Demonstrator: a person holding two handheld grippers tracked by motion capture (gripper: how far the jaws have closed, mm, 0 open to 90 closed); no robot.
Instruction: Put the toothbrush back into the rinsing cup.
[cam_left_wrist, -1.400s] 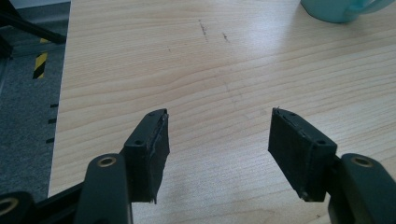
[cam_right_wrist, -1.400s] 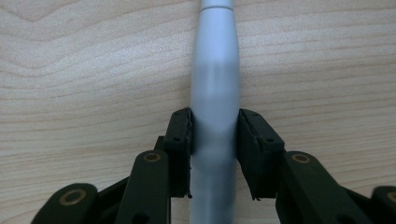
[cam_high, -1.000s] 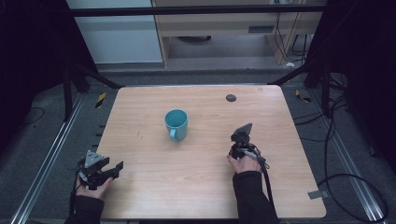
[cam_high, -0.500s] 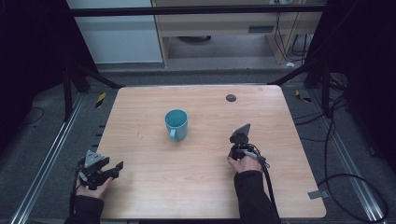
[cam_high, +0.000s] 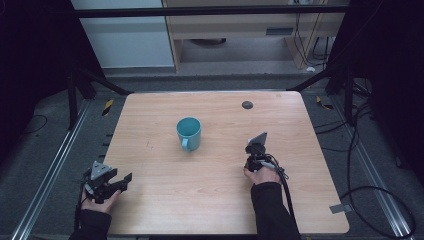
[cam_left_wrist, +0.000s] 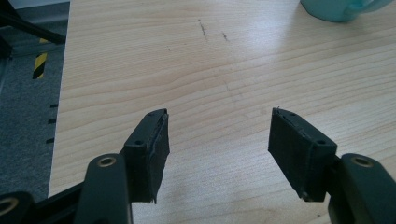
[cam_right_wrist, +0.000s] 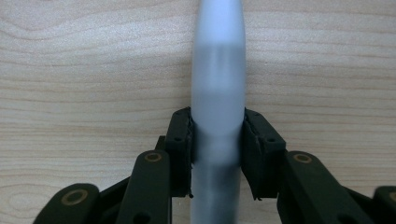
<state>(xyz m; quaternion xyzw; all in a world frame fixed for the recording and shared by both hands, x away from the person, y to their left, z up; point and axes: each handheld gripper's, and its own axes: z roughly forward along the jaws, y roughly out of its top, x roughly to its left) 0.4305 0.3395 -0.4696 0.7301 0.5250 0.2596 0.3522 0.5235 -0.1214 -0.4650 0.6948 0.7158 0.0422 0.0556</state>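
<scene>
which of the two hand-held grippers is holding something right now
The right hand-held gripper: its jaws are clamped on a blurred pale grey object. The left hand-held gripper has its jaws wide apart over bare table.

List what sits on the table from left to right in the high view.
left hand-held gripper → teal mug → small dark round spot near the far edge → right hand-held gripper, shut on a blurred pale grey object.
</scene>
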